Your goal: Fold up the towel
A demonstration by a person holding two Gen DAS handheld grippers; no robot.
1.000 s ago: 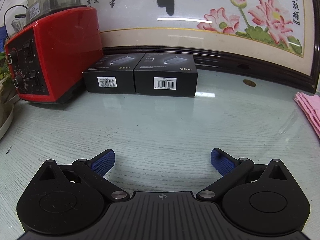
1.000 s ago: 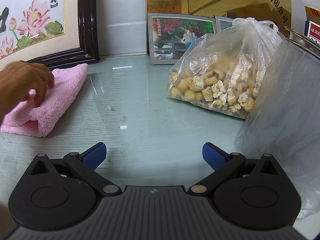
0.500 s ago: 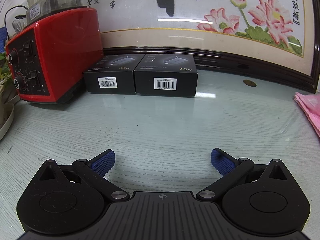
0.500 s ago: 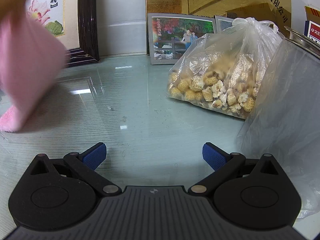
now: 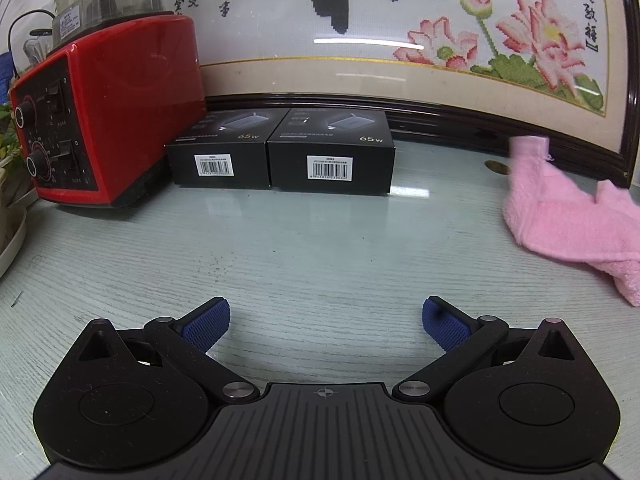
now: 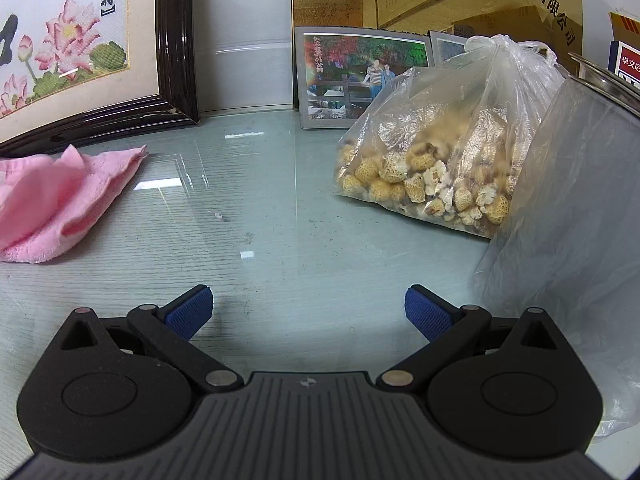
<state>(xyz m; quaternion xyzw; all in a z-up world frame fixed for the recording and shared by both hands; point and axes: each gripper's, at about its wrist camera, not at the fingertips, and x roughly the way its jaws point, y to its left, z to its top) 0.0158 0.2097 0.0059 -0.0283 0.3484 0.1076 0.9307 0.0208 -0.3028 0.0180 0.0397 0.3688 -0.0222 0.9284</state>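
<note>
A pink towel (image 5: 568,220) lies crumpled on the glass table top at the far right of the left wrist view, partly cut off by the frame edge. It also shows in the right wrist view (image 6: 52,200) at the far left, rumpled and unfolded. My left gripper (image 5: 326,326) is open and empty, low over the table, well left of the towel. My right gripper (image 6: 308,314) is open and empty, to the right of the towel.
A red blender base (image 5: 108,120) stands at the back left, two black boxes (image 5: 280,160) beside it. A framed embroidery (image 5: 400,40) leans along the back. A plastic bag of dried mushrooms (image 6: 432,160), a photo frame (image 6: 360,76) and a clear plastic bag (image 6: 572,240) stand on the right.
A hand lifted the folded towel and dropped it crumpled; the hand is gone. The towel now lies further into the left wrist view. Both grippers have not moved.
</note>
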